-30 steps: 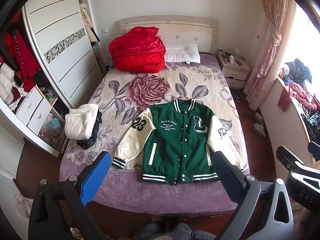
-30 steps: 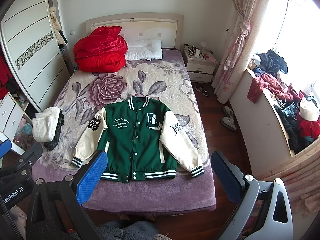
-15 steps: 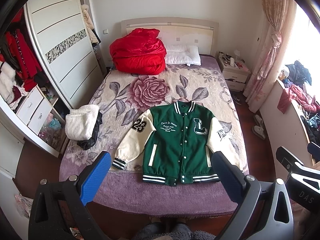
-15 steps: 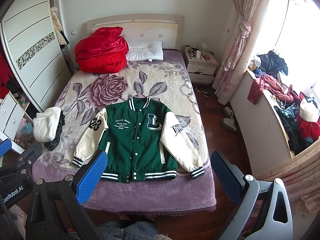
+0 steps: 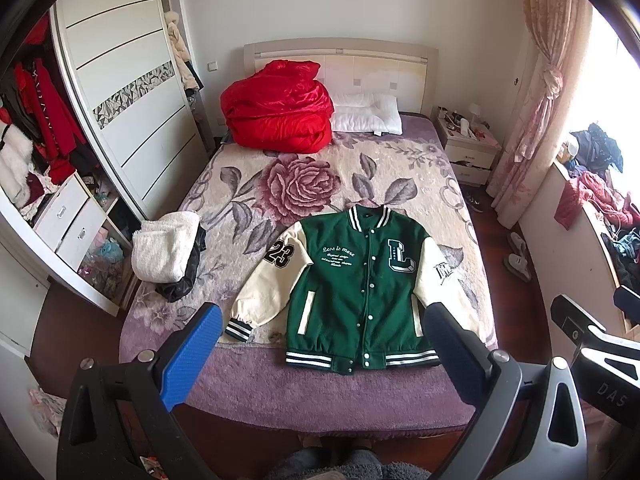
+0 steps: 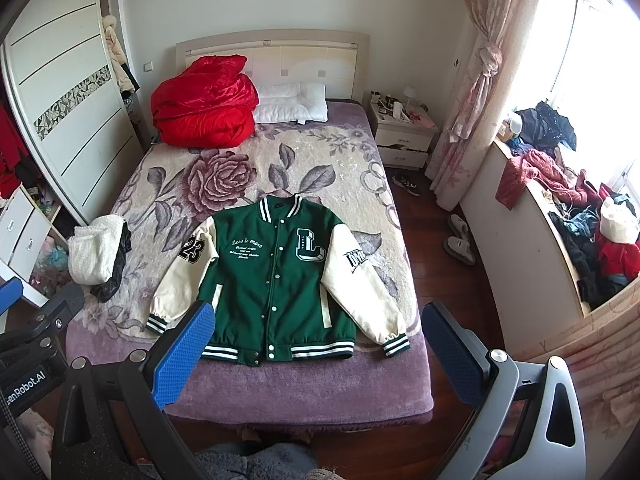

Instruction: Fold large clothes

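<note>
- The left tongs (image 5: 320,356) and the right tongs (image 6: 316,354) are both wide apart, holding nothing, above the foot of the bed (image 5: 320,392).
- The green varsity jacket with cream sleeves (image 5: 360,284) lies flat, buttoned, on the bed near its foot edge.
- The red quilt bundle (image 5: 278,110) is at the head of the bed.

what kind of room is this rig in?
A lived-in home bedroom, almost certainly. A bed with a headboard fills the view, a nightstand stands beside it, and a sliding-door wardrobe hangs open with clothes. A green varsity jacket lies flat on the bed.
</note>
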A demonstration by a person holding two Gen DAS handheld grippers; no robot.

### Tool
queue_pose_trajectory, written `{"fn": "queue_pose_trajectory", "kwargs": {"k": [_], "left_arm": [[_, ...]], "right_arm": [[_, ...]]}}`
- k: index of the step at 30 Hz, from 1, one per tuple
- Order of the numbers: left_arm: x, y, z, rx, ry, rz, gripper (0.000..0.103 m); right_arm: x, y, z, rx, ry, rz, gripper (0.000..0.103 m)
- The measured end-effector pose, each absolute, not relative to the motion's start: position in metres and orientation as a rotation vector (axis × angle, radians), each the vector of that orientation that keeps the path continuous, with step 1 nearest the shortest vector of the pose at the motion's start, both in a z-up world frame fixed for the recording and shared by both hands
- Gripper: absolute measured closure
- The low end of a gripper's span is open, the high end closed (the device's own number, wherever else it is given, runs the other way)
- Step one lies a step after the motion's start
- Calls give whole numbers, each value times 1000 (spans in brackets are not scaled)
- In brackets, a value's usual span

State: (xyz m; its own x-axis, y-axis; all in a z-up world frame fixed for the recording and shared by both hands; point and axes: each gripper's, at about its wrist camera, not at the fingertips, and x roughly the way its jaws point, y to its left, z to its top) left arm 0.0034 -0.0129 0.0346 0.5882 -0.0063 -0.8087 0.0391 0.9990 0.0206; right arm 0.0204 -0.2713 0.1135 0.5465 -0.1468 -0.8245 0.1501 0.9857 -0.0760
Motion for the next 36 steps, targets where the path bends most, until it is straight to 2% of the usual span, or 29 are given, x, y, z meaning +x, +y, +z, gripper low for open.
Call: {"fn": "queue_pose_trajectory", "kwargs": {"k": [14, 18, 22, 25, 29, 30, 32, 33, 36], "left_arm": [[16, -8, 49, 31, 927, -37, 0], [27, -5, 42, 34, 910, -27, 0], [50, 4, 12, 66, 858, 23, 0], [71, 5, -31, 126, 862, 20, 0], [115, 1, -104, 150, 967, -15, 0], [120, 0, -120, 146, 984, -18, 0], [137, -7, -159, 150, 1021, -10, 0], [144, -11, -175, 151, 1027, -3, 0], [160, -25, -231, 189, 1039, 59, 0]], "right_arm": [[18, -270, 113, 4, 974, -175, 0], [19, -268, 113, 13, 981, -181, 0], [33, -272, 93, 39, 993, -218, 0], [54, -289, 48, 88, 1050, -252, 0], [77, -339, -40, 237, 1151, -374, 0], [78, -354, -62, 288, 1165, -396, 3], [80, -386, -114, 410, 1187, -423, 24], [80, -405, -144, 493, 1206, -440, 39], [72, -463, -245, 749, 1249, -504, 39]]}}
